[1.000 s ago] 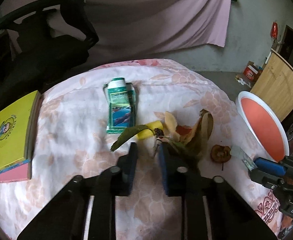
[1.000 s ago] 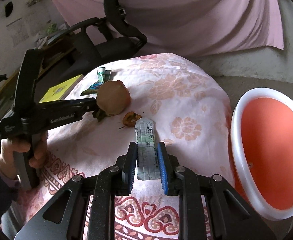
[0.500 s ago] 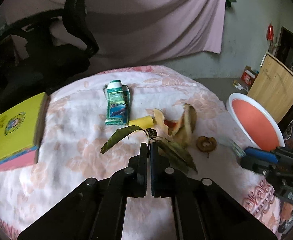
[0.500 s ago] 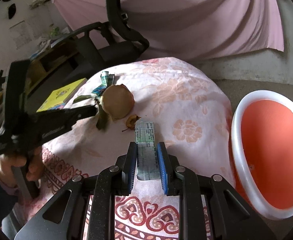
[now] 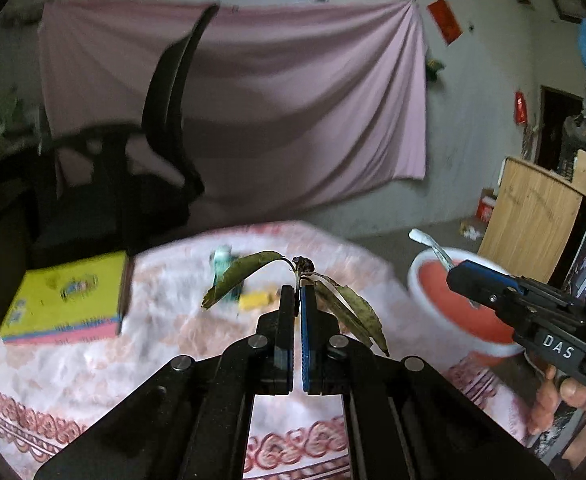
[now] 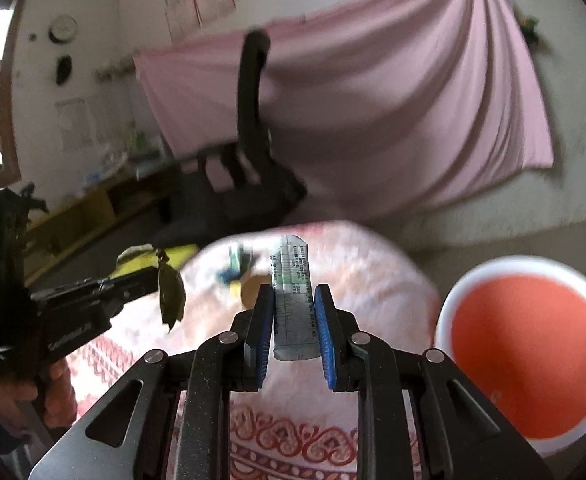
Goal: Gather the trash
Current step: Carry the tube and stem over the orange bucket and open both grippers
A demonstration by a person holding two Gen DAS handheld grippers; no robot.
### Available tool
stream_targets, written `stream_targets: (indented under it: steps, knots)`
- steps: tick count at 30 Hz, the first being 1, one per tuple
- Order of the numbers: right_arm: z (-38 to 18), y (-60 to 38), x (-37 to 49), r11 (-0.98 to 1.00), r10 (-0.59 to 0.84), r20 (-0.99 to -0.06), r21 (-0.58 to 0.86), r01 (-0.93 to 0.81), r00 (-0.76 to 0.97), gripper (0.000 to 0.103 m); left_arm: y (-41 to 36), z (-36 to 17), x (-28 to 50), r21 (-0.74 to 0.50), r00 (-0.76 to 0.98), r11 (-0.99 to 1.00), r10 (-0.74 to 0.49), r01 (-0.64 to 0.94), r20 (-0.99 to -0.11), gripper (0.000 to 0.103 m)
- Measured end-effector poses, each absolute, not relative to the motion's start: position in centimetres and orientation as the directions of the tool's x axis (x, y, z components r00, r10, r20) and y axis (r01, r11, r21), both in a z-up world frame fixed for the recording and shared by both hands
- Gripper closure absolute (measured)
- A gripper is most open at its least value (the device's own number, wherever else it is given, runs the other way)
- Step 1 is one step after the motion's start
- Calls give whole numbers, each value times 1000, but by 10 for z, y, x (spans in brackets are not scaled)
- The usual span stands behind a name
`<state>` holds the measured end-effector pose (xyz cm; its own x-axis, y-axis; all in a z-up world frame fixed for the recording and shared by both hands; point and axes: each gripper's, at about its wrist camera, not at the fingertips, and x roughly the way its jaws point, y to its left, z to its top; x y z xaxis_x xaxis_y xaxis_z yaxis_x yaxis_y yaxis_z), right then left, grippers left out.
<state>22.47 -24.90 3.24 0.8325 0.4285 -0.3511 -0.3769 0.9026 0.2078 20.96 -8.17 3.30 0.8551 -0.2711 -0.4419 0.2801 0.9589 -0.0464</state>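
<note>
Presumably light and limp: leafy twig [image 5: 299,276] pinched at stem by left gripper [image 5: 297,300], stiffer flat wrapper [image 6: 294,300] clamped across width by right gripper [image 6: 294,308], both off the table edge.

Our right gripper [image 6: 293,300] gripped a flattened printed tube [image 6: 294,304]. At left our left gripper [image 6: 149,276] pinched a leafy twig [image 6: 170,292]. An orange, white-rimmed bin [image 6: 525,360] stood right of the floral-clothed table [image 6: 381,280].
</note>
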Motion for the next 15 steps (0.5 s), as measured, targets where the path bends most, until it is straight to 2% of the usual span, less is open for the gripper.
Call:
stream_targets:
  steps: [6,11,15]
  knots:
    - [51,-279,202,898,410,-135,234,-373,902,84,-111,66,185,51,914,949,-283,310,-291,102]
    - [56,-304,191,915,339,-45,246,-319,940,84,-135,79,175,89,922,934,-322,347,-215,102]
    - [57,-318,187,933,277,-18,244,-265,961,84,-163,85,170,126,914,913,-365,389,-175,102]
